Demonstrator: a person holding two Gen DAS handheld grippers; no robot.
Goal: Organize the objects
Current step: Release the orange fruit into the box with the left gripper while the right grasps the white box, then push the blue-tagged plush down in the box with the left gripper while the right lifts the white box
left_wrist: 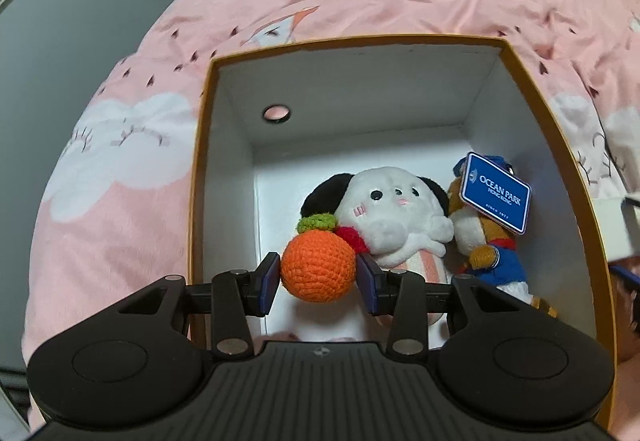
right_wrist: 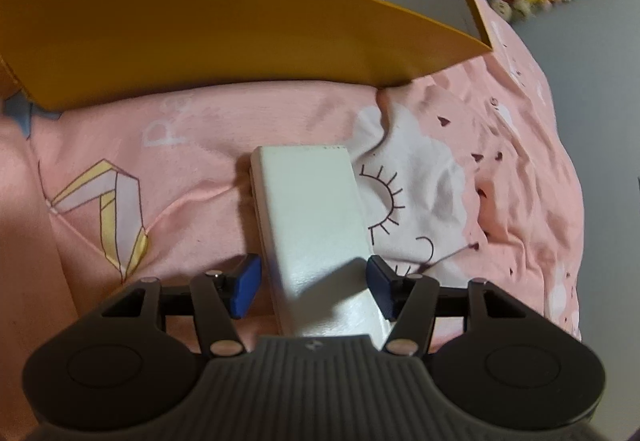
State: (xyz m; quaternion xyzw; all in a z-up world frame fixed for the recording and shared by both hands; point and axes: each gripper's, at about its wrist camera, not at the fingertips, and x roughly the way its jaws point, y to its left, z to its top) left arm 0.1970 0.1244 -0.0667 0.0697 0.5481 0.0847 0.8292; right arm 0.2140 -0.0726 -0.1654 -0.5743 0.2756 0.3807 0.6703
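Over box [left_wrist: 520, 89]: orange crochet fruit [left_wrist: 318, 265], green top.

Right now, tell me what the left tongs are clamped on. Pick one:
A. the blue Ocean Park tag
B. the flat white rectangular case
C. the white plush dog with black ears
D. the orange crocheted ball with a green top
D: in the left wrist view the left tongs press both blue pads against the orange crocheted ball with a green top, held over the open yellow box.
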